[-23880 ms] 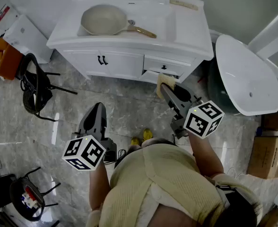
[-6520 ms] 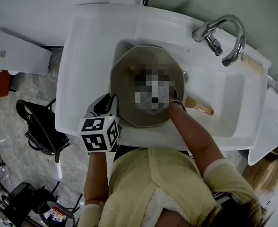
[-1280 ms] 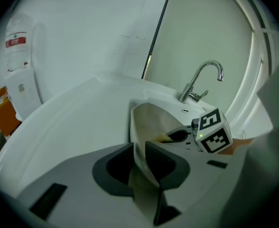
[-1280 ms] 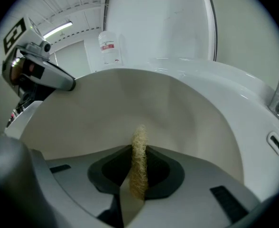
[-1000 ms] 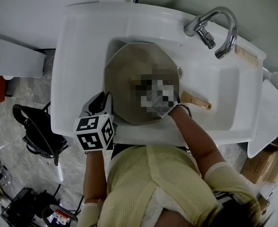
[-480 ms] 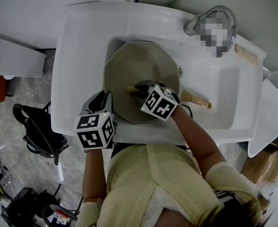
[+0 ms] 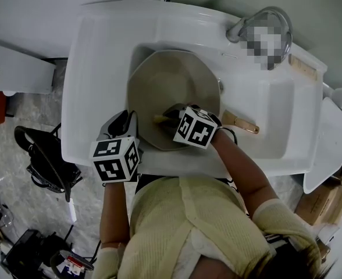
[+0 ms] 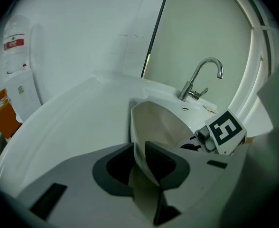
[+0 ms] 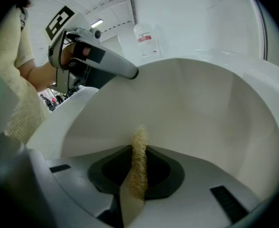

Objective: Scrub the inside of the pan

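Observation:
A beige pan [image 7: 171, 83] lies in the white sink, its wooden handle [image 7: 243, 124] pointing right. My left gripper [image 7: 130, 121] is shut on the pan's near left rim; in the left gripper view the rim [image 8: 140, 141] runs between its jaws. My right gripper [image 7: 166, 118] reaches into the pan and is shut on a yellow scrub pad [image 7: 160, 119]. In the right gripper view the pad [image 9: 139, 165] stands on edge between the jaws, facing the pan's pale inner wall [image 9: 191, 108]. The left gripper [image 9: 104, 64] shows there at the rim.
A chrome faucet [image 8: 201, 77] rises behind the sink basin [image 7: 264, 100]. The white vanity top [image 7: 89, 92] surrounds it, with a wooden strip [image 7: 302, 68] at the back right. A black chair [image 7: 43, 161] stands on the floor to the left.
The right gripper has slid the scrub pad a little toward the near side of the pan. The left gripper keeps its hold on the rim.

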A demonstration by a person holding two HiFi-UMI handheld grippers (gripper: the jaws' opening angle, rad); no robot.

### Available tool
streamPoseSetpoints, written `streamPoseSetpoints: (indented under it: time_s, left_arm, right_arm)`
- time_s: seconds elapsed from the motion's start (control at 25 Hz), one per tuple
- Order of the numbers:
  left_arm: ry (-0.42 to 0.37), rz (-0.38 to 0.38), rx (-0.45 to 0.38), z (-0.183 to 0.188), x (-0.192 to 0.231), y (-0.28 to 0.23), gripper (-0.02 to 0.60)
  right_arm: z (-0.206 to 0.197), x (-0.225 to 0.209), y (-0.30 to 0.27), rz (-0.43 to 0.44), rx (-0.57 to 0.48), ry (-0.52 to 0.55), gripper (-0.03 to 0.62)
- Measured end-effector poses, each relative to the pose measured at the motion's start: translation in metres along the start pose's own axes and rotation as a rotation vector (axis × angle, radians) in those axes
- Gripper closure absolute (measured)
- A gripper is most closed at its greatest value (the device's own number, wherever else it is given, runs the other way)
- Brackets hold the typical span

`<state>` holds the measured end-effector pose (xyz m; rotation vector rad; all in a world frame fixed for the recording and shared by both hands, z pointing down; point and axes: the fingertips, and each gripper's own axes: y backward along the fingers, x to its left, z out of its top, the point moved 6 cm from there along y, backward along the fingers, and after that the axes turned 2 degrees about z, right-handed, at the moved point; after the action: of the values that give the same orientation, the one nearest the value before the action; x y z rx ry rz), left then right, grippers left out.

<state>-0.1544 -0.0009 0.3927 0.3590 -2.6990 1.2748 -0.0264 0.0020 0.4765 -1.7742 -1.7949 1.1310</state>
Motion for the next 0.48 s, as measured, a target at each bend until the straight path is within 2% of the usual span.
streamPoseSetpoints:
  time_s: [0.12, 0.24, 0.32, 0.48]
  left_arm:
    - [0.003, -0.001, 0.0, 0.0, 0.0, 0.0, 0.456]
    - [0.002, -0.002, 0.0, 0.0, 0.0, 0.0, 0.456]
    - [0.005, -0.005, -0.002, 0.0, 0.0, 0.0, 0.456]
    - [0.009, -0.004, -0.006, 0.001, 0.0, -0.001, 0.456]
  right_arm:
    - [-0.002, 0.009, -0.002, 0.062, 0.035, 0.024, 0.516]
    - [-0.003, 0.011, 0.0, 0.071, 0.045, 0.042, 0.516]
    - [-0.001, 0.006, 0.006, 0.04, 0.032, 0.047, 0.516]
    - [-0.002, -0.017, 0.019, -0.074, -0.004, 0.025, 0.516]
